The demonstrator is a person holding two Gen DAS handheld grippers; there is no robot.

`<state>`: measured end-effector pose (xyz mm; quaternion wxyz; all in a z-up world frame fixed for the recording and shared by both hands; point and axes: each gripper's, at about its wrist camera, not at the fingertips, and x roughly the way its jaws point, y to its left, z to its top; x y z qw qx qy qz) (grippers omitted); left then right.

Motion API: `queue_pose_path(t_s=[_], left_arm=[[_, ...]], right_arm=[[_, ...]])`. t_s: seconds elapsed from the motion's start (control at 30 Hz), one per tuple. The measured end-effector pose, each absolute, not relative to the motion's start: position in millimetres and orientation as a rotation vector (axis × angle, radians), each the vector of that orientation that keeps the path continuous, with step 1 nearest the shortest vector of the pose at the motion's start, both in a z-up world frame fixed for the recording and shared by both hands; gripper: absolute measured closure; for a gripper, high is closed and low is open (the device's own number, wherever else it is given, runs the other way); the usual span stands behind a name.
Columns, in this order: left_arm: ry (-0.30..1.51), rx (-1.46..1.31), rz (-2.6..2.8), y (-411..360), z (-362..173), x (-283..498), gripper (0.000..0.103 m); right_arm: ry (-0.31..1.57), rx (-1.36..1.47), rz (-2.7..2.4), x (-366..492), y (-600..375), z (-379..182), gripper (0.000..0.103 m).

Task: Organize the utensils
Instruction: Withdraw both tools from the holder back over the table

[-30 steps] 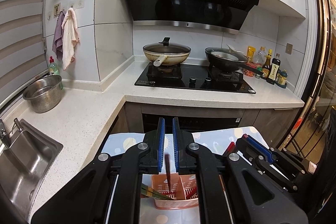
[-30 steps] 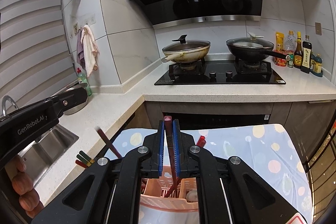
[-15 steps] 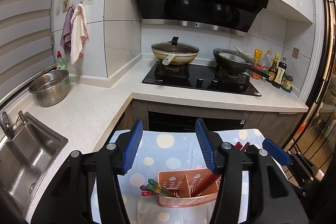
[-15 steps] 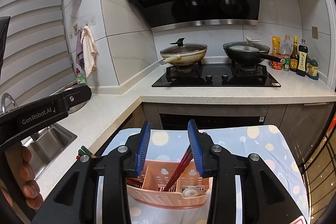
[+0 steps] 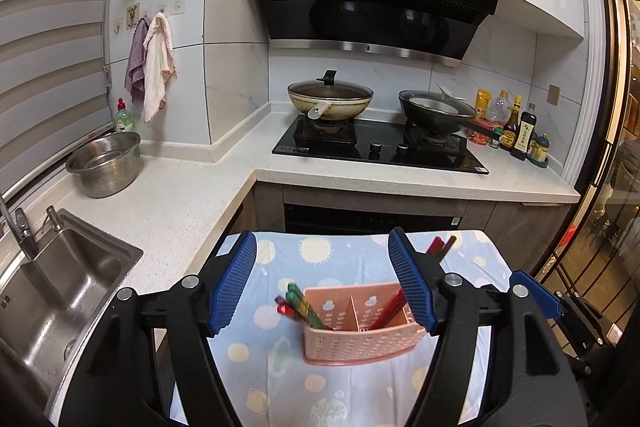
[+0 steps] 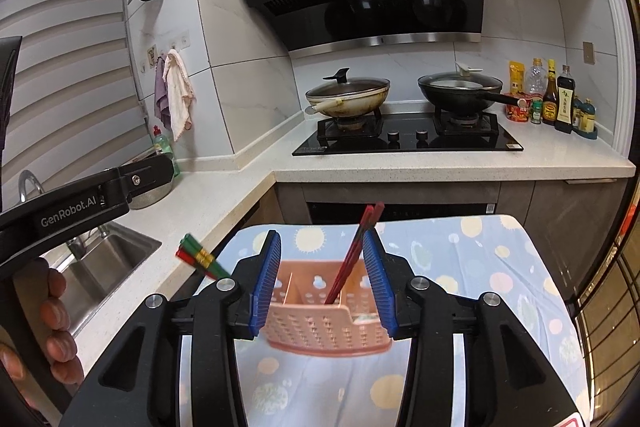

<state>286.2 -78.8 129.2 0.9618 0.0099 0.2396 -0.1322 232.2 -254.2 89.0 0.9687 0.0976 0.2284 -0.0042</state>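
Note:
A pink perforated utensil holder (image 5: 360,331) (image 6: 320,323) stands on a small table with a blue dotted cloth (image 5: 344,255) (image 6: 460,259). Green and red chopsticks (image 5: 298,303) (image 6: 200,257) lean out of its left compartment. Dark red chopsticks (image 5: 390,309) (image 6: 354,253) lean in its right part. My left gripper (image 5: 324,283) hangs above and in front of the holder, its jaws opening with nothing between the pads. My right gripper (image 6: 320,279) is also opening; the dark red chopsticks rise between its pads, free of them.
A white counter (image 5: 168,195) wraps around with a steel sink (image 5: 60,291) and colander (image 5: 105,163) on the left. The hob (image 5: 380,147) carries two pans, with sauce bottles (image 5: 520,131) to the right. A person's fingers (image 6: 56,307) hold the left gripper's body (image 6: 80,203).
Both grippers went from shut on chopsticks to open and pulled back from the holder. The chopsticks they held now rest in the holder.

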Motion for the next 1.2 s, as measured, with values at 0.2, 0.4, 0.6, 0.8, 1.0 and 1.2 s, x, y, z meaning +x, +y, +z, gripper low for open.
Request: queue_pose_path(t_s=[0.2, 0.4, 0.6, 0.8, 1.0, 1.2], left_arm=[[0.505, 0.018, -0.273, -69.7, 115.7, 253.4, 0.027], [0.545, 0.026, -0.284, -63.9, 95.5, 216.3, 0.027], [0.594, 0.026, -0.288, -57.6, 74.0, 185.2, 0.026], [0.656, 0.023, -0.278, -51.3, 43.9, 154.8, 0.024], [0.741, 0.029, -0.256, -38.8, 3.3, 128.7, 0.024], [0.821, 0.072, -0.222, -30.2, -42.6, 102.1, 0.023]], right_arm=[[0.491, 0.227, 0.007, 190.6, -249.3, 76.8, 0.061], [0.530, 0.216, 0.025, 147.5, -233.2, 57.7, 0.061], [0.584, 0.216, 0.039, 104.0, -220.9, 33.8, 0.061], [0.647, 0.239, 0.046, 67.0, -216.7, 7.1, 0.061], [0.747, 0.231, 0.048, 31.4, -209.6, -31.1, 0.061], [0.850, 0.199, 0.054, 6.4, -198.0, -73.7, 0.061]])
